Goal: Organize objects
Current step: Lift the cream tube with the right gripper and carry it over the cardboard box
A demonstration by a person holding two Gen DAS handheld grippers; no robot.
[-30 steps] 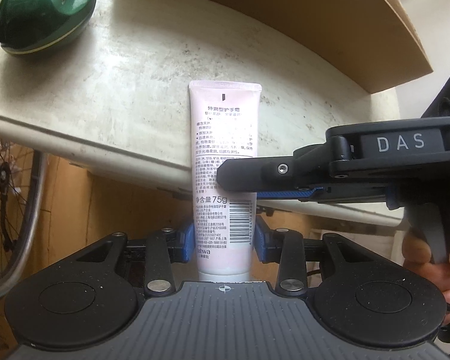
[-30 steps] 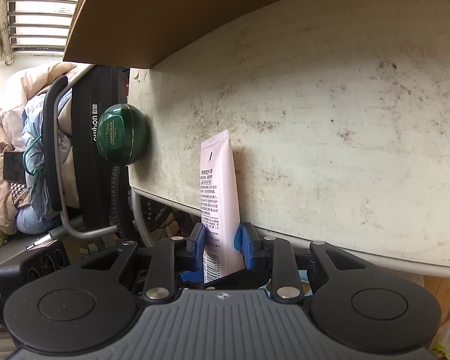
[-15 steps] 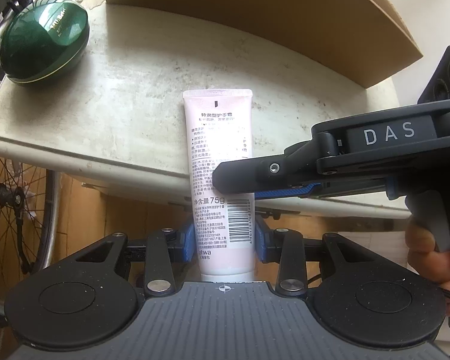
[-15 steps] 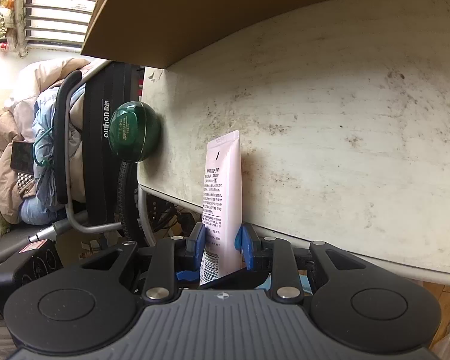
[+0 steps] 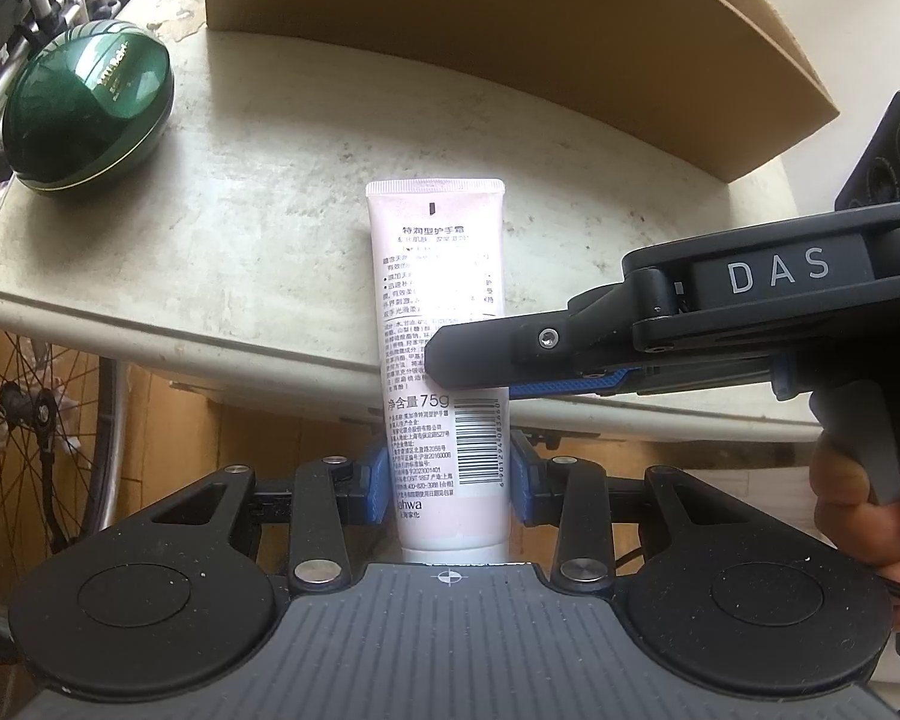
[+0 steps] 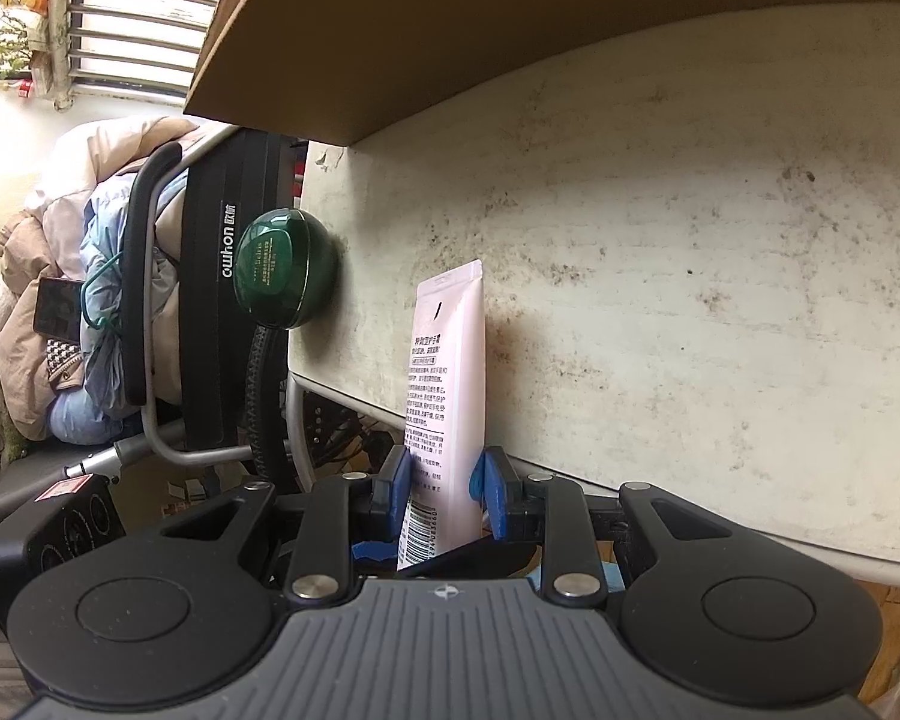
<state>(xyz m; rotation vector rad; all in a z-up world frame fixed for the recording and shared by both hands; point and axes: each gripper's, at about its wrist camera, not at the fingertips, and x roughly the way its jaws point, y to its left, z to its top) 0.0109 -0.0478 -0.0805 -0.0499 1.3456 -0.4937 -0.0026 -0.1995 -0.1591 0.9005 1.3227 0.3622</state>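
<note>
A pink hand-cream tube with black print is held by both grippers. My left gripper is shut on its lower part, just above the white cap. My right gripper comes in from the right, and its black finger crosses the tube's middle. In the right wrist view the right gripper pinches the tube between blue pads. The crimped end points out over the white table. I cannot tell whether the tube touches the table.
A glossy green oval case sits at the table's left corner. An open cardboard box stands along the back. A bicycle wheel is below left. A chair piled with clothes stands beyond the table's end. A person's hand grips the right handle.
Both grippers keep their hold on the tube. The left wrist view has tilted a little, so the table, green case and box sit lower in it.
</note>
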